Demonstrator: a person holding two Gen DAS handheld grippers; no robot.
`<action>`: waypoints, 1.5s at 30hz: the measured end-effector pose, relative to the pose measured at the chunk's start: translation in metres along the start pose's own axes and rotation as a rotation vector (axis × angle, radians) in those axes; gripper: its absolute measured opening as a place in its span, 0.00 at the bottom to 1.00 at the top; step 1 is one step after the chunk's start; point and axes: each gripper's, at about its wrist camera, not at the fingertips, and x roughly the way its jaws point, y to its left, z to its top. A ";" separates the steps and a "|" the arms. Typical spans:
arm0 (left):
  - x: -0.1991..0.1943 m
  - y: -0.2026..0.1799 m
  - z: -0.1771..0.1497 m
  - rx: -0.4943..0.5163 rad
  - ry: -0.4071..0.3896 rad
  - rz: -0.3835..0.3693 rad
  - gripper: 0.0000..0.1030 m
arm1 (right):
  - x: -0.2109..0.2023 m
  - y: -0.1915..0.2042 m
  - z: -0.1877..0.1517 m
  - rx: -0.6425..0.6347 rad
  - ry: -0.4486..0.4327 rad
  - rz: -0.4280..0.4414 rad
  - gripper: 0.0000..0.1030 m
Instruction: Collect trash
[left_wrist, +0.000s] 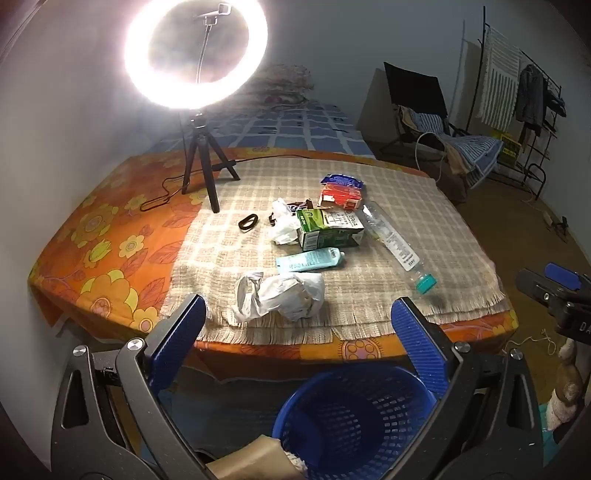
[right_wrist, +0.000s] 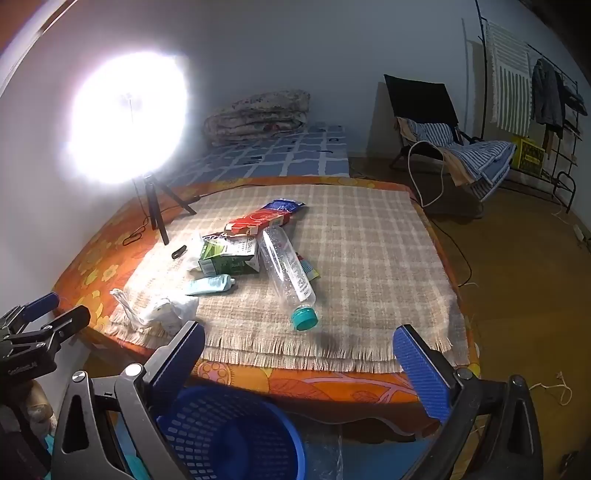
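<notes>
Two grippers hover short of the near table (left_wrist: 110, 236) edge, both spread wide and holding nothing. Working left to right: the left gripper (left_wrist: 299, 317) faces a crumpled white plastic bag (left_wrist: 280, 295) lying at its 12 o'clock, just ahead of the fingertips, with a pale tube (left_wrist: 310, 260) beyond it. The blue basket (left_wrist: 354, 417) stands on the floor below, at 6 o'clock. The right gripper (right_wrist: 299, 345) has the clear bottle (right_wrist: 288, 275) at its 12 o'clock, teal cap nearest, long axis running away toward 11 o'clock. Judged by position, each gripper is nearer its own item; the bottle calls for a grasp across its axis.
</notes>
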 end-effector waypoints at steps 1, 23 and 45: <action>-0.001 -0.001 0.000 0.004 -0.001 -0.003 0.99 | -0.001 0.000 0.000 -0.001 -0.004 0.000 1.00; 0.001 0.002 0.000 -0.008 0.005 0.020 0.99 | -0.004 0.007 0.000 -0.011 -0.014 0.011 1.00; 0.001 0.002 0.000 -0.009 0.007 0.019 0.99 | 0.001 0.009 -0.005 -0.010 0.002 0.022 1.00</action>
